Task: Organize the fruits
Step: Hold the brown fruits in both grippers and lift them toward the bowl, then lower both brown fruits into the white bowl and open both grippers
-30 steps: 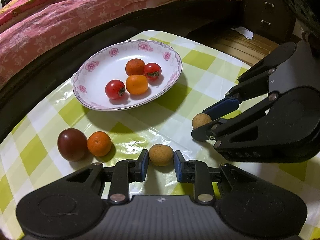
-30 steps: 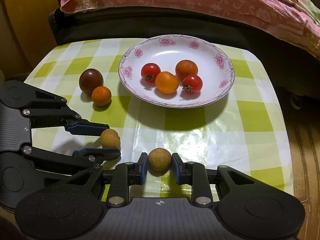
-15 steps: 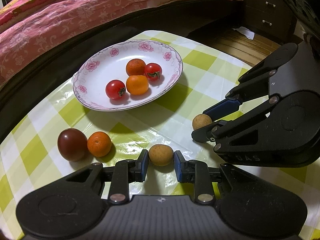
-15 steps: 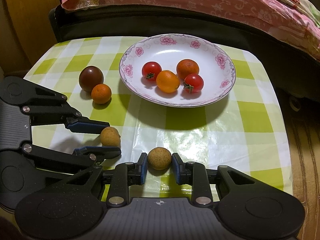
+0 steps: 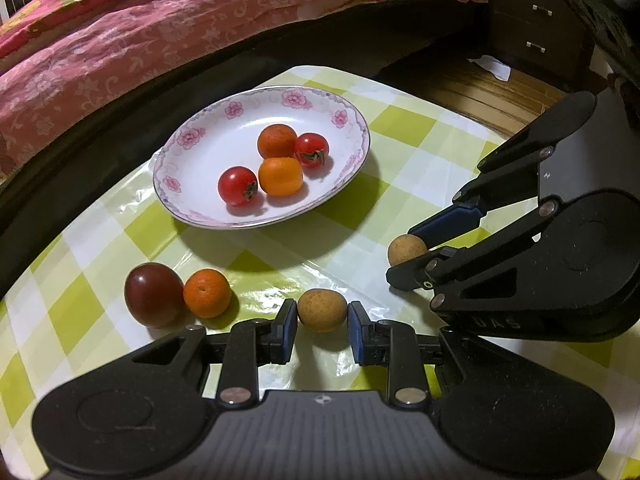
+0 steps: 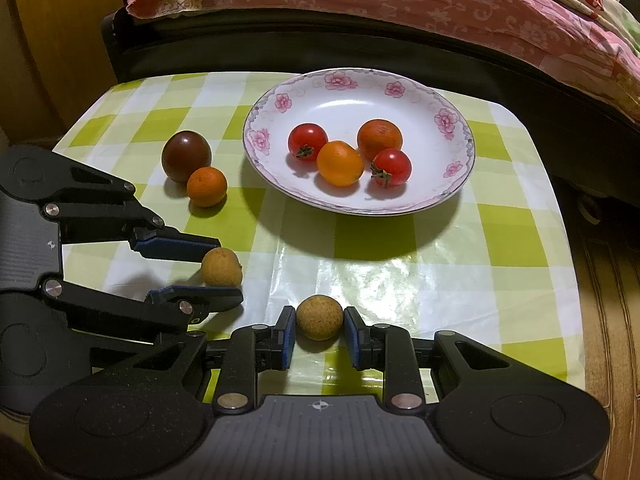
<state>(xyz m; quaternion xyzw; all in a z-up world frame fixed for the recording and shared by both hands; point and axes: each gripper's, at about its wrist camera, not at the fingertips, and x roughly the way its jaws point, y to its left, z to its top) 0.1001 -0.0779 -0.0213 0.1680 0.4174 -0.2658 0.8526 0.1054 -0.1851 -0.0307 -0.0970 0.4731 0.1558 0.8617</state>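
Observation:
A white flowered plate (image 5: pixel 192 184) (image 6: pixel 452 196) holds two red tomatoes and two orange fruits. A dark plum (image 5: pixel 153 294) (image 6: pixel 186 156) and a small orange (image 5: pixel 207 293) (image 6: pixel 207 187) lie on the checked cloth. My left gripper (image 5: pixel 322 322) (image 6: pixel 222 268) is shut on a tan longan (image 5: pixel 322 310) (image 6: pixel 221 267). My right gripper (image 6: pixel 319 330) (image 5: pixel 416 254) is shut on a second tan longan (image 6: pixel 319 317) (image 5: pixel 406 249). Both longans sit low, near the cloth.
The small table (image 6: pixel 520 240) wears a green-and-white checked plastic cloth. A bed with a pink quilt (image 5: pixel 160 32) runs behind it. A dark drawer cabinet (image 5: pixel 536 28) stands on the wooden floor beyond the table's far edge.
Both grippers stay closed on their longans. The right gripper has lifted and drifted slightly. The left gripper has hardly moved.

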